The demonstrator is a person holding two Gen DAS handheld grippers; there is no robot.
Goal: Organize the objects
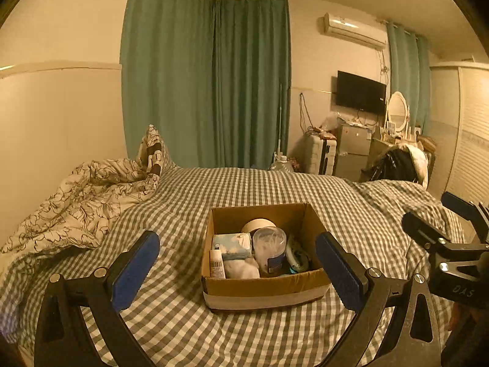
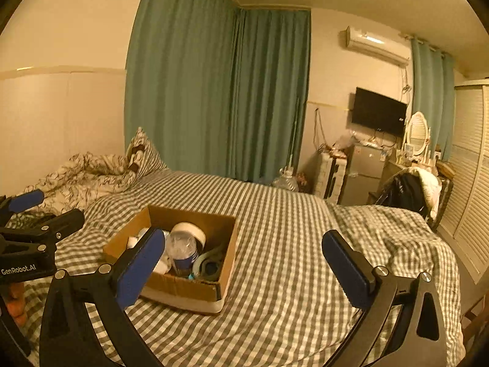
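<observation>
An open cardboard box (image 1: 266, 287) sits on the checked bed (image 1: 214, 189). It holds a tissue pack (image 1: 233, 246), a white tube (image 1: 217, 264), a clear cotton-swab jar (image 1: 270, 249), a tape roll (image 1: 258, 225), white cloth and a teal item (image 1: 298, 255). My left gripper (image 1: 238, 267) is open and empty, just in front of the box. The box also shows in the right wrist view (image 2: 180, 284), left of centre. My right gripper (image 2: 244, 267) is open and empty, to the right of the box; its left finger (image 2: 140, 267) overlaps the box's near side.
A crumpled floral duvet (image 1: 76, 202) and a pillow (image 1: 156, 150) lie at the bed's far left. Green curtains (image 1: 204, 91) hang behind. A fridge (image 1: 354, 150), dresser with mirror (image 1: 397, 110), chair with clothes (image 1: 400, 162) and wardrobe (image 1: 467, 153) stand at the right.
</observation>
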